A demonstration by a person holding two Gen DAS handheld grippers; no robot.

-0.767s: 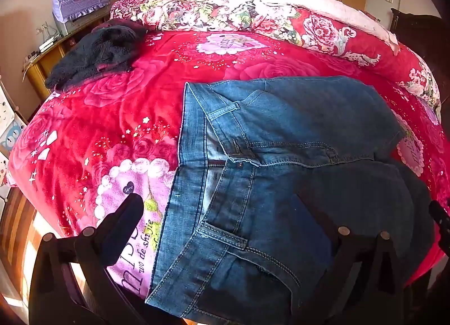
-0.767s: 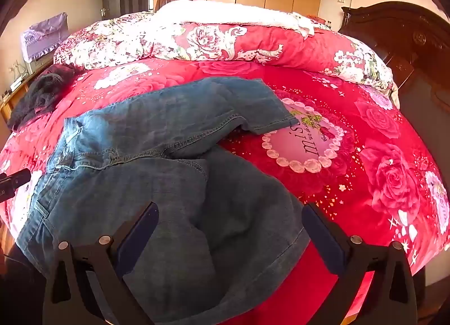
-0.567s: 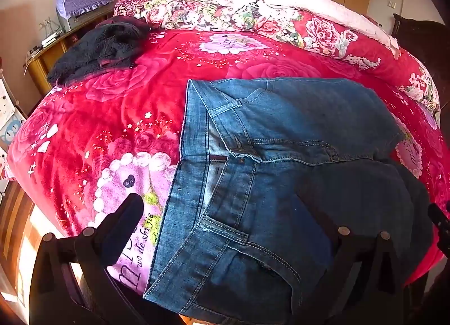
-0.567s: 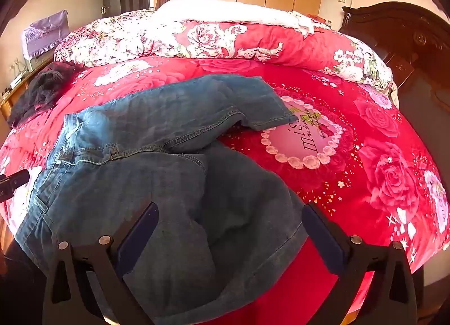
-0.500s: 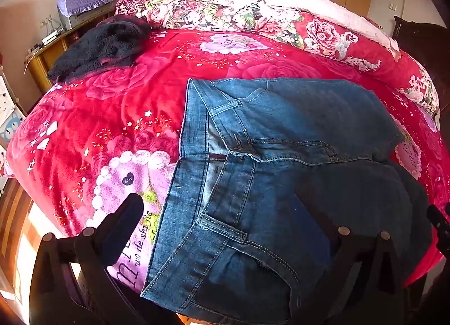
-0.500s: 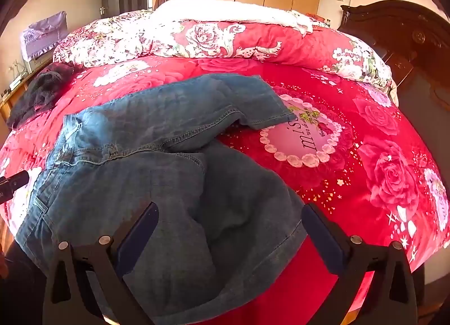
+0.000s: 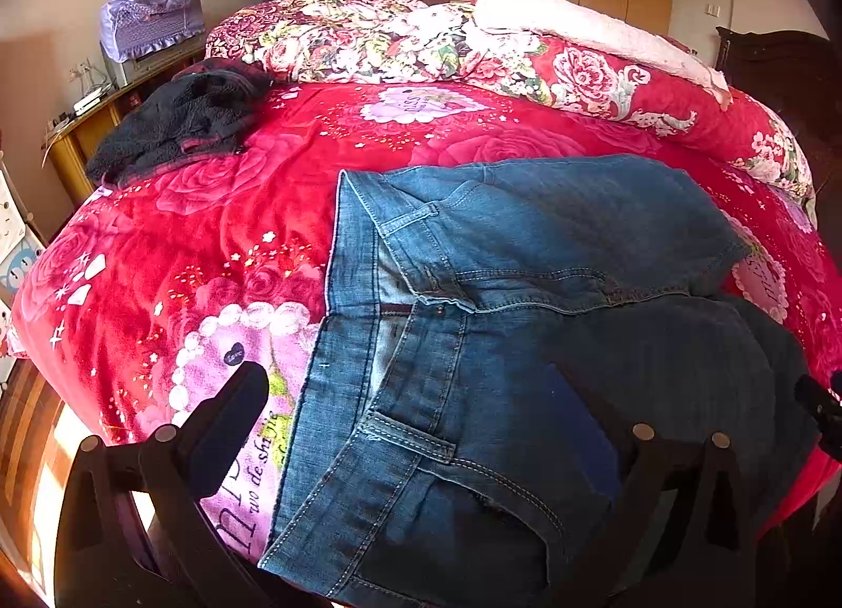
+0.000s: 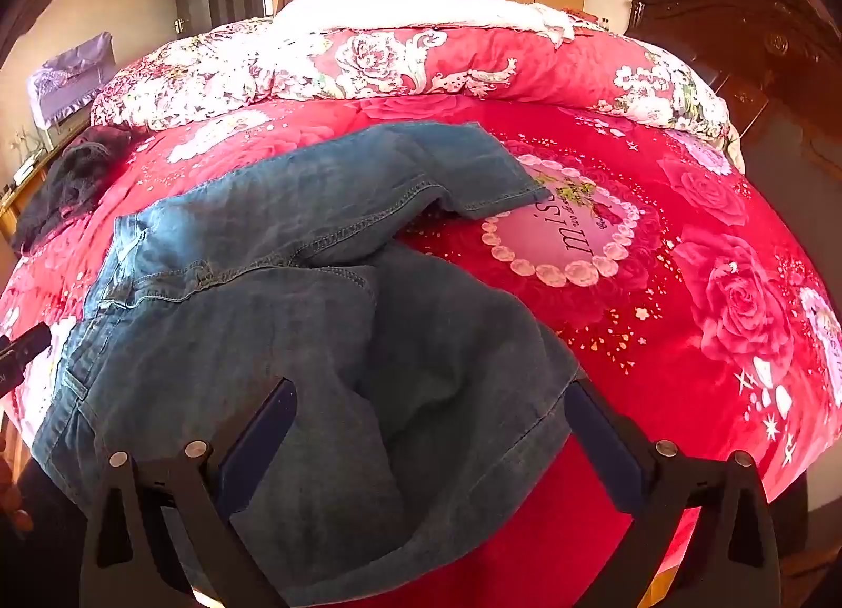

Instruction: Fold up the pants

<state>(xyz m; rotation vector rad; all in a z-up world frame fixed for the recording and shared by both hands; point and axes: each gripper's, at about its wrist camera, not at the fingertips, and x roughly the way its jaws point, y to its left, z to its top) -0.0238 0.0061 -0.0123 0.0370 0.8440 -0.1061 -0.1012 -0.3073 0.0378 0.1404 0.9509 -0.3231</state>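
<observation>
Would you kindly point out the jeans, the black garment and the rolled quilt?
jeans (image 7: 526,250): left wrist view, upper leg panel.
black garment (image 7: 179,127): left wrist view, its middle.
rolled quilt (image 8: 400,61): right wrist view, red floral face.

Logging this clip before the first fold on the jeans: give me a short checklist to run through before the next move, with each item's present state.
1. Left gripper open: ok, its fingers stand wide apart over the waistband end.
2. Right gripper open: ok, spread over the near leg's hem.
3. Neither gripper holds cloth yet: ok.
4. Jeans wholly on the bed: not ok, the near edge reaches the bed's edge and seems to hang over.
5. Legs flat: not ok, the near leg is bunched with a hollow in it, the far leg smoother.
6. Room to fold: ok, the dark garment lies apart, by the far corner.
</observation>
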